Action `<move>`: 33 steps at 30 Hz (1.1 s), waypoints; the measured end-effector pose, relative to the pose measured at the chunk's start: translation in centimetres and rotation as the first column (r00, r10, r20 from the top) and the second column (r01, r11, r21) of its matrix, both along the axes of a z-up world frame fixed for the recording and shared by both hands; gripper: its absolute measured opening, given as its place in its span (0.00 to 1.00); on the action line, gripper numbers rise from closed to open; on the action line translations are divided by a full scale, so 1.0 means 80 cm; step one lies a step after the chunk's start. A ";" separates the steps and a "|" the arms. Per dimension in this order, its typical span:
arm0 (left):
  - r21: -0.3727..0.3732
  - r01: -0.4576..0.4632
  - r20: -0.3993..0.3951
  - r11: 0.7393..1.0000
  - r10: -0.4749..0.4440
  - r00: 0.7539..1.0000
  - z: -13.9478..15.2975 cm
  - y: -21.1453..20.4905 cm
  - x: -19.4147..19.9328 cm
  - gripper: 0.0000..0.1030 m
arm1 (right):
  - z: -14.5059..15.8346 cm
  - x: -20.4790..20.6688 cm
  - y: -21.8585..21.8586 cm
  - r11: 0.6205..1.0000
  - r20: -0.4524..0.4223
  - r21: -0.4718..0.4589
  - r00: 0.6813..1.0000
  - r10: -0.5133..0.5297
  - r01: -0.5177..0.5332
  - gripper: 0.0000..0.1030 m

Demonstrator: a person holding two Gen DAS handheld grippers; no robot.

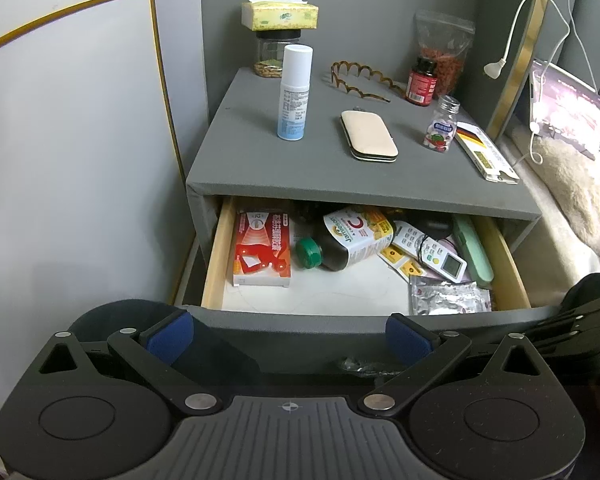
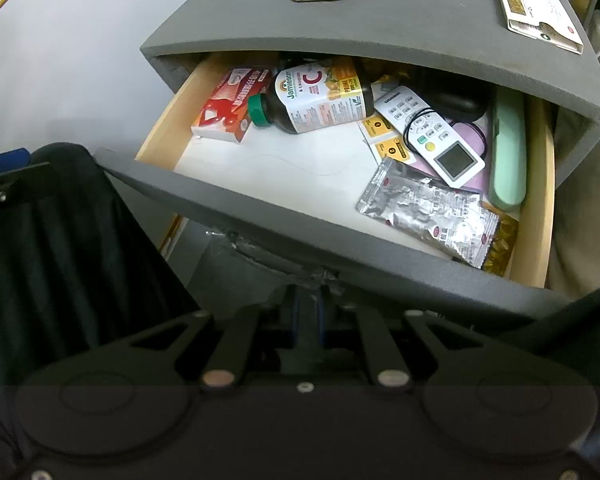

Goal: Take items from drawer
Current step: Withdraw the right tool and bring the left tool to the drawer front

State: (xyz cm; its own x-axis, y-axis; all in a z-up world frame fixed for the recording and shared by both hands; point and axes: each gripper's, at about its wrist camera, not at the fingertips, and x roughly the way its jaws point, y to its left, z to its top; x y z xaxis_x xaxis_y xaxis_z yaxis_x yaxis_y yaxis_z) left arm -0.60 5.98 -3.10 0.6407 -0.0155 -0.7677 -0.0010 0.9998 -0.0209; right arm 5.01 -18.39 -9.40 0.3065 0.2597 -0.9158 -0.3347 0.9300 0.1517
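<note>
The grey nightstand's drawer (image 1: 216, 256) stands pulled open; it also shows in the right wrist view (image 2: 534, 216). Inside lie a red box (image 1: 262, 250), a brown vitamin bottle (image 1: 348, 240) with a green cap, a white remote (image 1: 430, 250), a mint case (image 1: 474, 250) and a silver foil pack (image 1: 450, 298). My left gripper (image 1: 288, 334) is open and empty in front of the drawer's front panel. My right gripper (image 2: 309, 312) is shut on the taped drawer pull (image 2: 320, 276) under the front panel.
On the nightstand top stand a white spray bottle (image 1: 294, 94), a beige case (image 1: 370, 136), a candy bottle (image 1: 440, 126), a flat box (image 1: 486, 152), a red pill bottle (image 1: 422, 80), a hair band and a tissue box on a jar. A wall is left; bedding is right.
</note>
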 end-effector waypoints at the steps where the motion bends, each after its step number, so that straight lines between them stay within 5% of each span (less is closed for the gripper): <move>1: 0.001 0.000 -0.001 1.000 0.000 1.000 0.000 0.000 0.000 0.98 | 0.000 0.000 0.000 1.000 0.000 0.001 1.000 0.000 0.000 0.09; 23: 0.001 0.023 -0.036 1.000 -0.023 0.999 -0.006 -0.007 0.007 0.98 | 0.002 0.001 -0.003 1.000 0.002 0.007 1.000 -0.013 0.013 0.11; 27: 0.019 0.091 -0.058 0.996 -0.090 0.994 -0.011 -0.026 0.012 0.98 | 0.035 -0.006 -0.023 0.986 0.045 0.157 0.997 -0.070 0.062 0.21; 29: 0.017 0.127 -0.073 0.992 -0.126 0.989 -0.016 -0.038 0.016 0.92 | 0.048 -0.009 -0.036 0.978 0.073 0.192 0.992 -0.102 0.087 0.33; 33: 0.007 0.185 -0.094 0.983 -0.183 0.979 -0.023 -0.064 0.027 0.47 | 0.081 -0.023 -0.061 0.986 0.202 0.136 0.972 -0.123 0.097 0.33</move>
State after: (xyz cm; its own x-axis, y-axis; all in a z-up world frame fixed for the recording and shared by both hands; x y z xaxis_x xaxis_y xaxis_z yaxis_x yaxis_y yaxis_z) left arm 1.57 0.88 -4.98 0.5542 -0.1136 -0.8246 0.1818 0.9832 -0.0133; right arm 3.21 -23.29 -2.90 0.5209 0.3212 -0.7909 -0.2678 0.9412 0.2060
